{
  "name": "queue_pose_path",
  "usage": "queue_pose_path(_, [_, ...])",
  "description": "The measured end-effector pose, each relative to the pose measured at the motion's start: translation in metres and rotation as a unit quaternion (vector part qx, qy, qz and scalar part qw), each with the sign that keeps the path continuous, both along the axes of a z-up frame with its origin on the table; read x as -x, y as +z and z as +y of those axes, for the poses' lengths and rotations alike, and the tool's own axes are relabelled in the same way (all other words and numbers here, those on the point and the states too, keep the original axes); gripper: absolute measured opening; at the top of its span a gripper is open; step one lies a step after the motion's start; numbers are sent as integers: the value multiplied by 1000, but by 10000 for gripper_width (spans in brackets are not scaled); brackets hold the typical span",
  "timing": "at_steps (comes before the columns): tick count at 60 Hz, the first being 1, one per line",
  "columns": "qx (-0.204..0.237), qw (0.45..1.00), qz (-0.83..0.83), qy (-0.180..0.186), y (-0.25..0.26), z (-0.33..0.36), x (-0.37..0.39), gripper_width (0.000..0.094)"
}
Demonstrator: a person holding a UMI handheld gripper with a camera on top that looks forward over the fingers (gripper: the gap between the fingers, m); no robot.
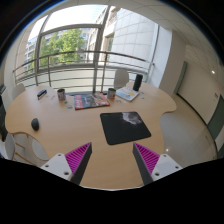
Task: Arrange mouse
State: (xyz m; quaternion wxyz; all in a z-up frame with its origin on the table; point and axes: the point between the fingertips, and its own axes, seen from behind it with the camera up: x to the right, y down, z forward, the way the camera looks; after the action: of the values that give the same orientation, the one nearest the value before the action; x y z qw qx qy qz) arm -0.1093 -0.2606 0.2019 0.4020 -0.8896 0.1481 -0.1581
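A small dark mouse (35, 124) lies on the wooden table (70, 125), far to the left of my fingers and well apart from them. A black mouse mat (124, 127) lies on the table just ahead of my fingers, a little to the right. A small dark thing rests on the mat's far part; I cannot tell what it is. My gripper (113, 160) is open and empty, held above the table's near edge, with bare table between the pink pads.
At the table's far side stand a cup (61, 95), a flat magazine (90, 101), a second cup (111, 93) and a white box (127, 94). A dark speaker (137, 83) stands further back. A chair (25, 148) is at the left. Large windows lie beyond.
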Motion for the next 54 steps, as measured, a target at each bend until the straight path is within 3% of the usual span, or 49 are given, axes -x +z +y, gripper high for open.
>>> queue_pose_path(13, [17, 1000, -2, 3, -35, -2, 35, 847])
queue_pose_path(27, [31, 997, 45, 61, -108, 30, 165, 848])
queue_pose_path(41, [21, 985, 88, 144, -157, 138, 302, 848])
queue_pose_path(54, [12, 977, 79, 197, -193, 258, 364, 847])
